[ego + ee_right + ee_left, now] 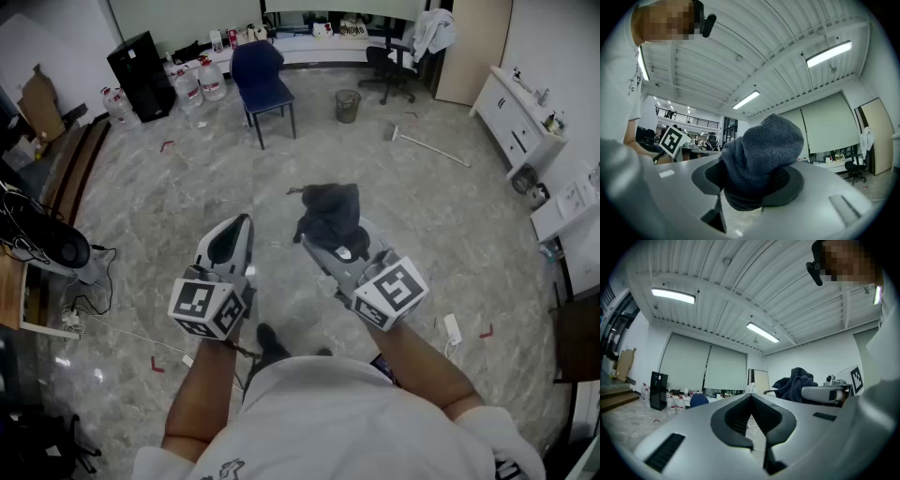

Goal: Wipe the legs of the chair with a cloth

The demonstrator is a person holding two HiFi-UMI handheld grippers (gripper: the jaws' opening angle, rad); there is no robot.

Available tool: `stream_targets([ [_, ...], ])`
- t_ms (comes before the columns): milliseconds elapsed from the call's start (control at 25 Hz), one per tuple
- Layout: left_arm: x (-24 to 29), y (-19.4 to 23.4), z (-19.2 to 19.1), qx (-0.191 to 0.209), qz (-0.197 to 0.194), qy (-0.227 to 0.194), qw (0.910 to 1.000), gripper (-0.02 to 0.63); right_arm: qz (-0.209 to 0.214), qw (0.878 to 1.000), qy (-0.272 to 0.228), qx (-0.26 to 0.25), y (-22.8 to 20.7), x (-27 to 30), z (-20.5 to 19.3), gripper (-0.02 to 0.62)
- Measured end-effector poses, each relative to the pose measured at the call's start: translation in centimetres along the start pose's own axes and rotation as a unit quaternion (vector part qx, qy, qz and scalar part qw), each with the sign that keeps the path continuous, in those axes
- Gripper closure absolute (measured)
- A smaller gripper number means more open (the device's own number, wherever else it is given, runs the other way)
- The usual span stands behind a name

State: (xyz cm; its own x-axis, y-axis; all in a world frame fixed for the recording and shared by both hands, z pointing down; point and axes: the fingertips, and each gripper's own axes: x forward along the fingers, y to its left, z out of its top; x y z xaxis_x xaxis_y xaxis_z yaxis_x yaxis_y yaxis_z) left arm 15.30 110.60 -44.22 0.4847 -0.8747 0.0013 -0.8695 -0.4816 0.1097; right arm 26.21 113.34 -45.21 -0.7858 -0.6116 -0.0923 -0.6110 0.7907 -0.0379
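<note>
Your right gripper (pixel 317 242) has its fingers clamped on the dark cloth (pixel 330 208). Your left gripper (pixel 240 223) has its fingers closed on nothing. The blue chair (pixel 262 80) stands well apart.

Left gripper (pixel 244 223) jaws together, right gripper (pixel 321 244) clamping cloth (pixel 330 212); both forearms extended forward

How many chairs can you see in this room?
2: a blue chair near the far counter, and a black office chair to its right. Others may be hidden.
</note>
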Motion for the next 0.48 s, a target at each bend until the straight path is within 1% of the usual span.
stream_targets([
  [360,0.24,-0.54,-0.37,0.000,-0.001,0.003,1.0000,0.600,0.005,1.000,0.000,-0.001,-0.24,-0.12,-0.26,0.414],
  [480,0.10,0.24,-0.74,-0.003,0.002,0.005,1.0000,0.600,0.008,1.000,0.000,0.002,-0.13,0.76,-0.68,0.413],
])
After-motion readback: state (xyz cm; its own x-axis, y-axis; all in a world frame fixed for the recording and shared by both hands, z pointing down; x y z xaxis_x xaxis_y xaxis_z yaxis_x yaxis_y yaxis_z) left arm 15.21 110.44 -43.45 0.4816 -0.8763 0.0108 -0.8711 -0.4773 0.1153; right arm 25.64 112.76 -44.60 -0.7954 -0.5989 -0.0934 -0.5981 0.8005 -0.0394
